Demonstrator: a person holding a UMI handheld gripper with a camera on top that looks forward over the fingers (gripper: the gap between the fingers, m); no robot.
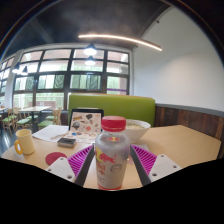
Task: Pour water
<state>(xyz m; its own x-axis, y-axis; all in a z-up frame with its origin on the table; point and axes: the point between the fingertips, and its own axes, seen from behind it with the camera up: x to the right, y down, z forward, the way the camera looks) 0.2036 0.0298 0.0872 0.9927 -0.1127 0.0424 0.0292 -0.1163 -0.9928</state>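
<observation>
Between the spread pink-padded gripper (113, 160) fingers stood an upright clear plastic bottle (112, 155) with a red cap and pink-printed label, on a pale wooden table (185, 142).

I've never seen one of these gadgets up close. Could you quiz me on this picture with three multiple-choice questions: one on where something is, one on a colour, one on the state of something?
1. Where is the bottle?
A. Between the two fingers
B. Beside the yellow mug
C. Behind the laptop

2. What colour is the bottle's cap?
A. Blue
B. Red
C. White

3. What state is the bottle in?
A. Lying on its side
B. Upright with the cap off
C. Upright with the cap on

Answers:
1. A: the bottle stands between the pink pads of the fingers, while the yellow mug sits far off to one side on the table and the laptop is beyond the bottle.
2. B: the cap on top is plainly red.
3. C: it stands straight up and the red cap sits on its neck.
</observation>
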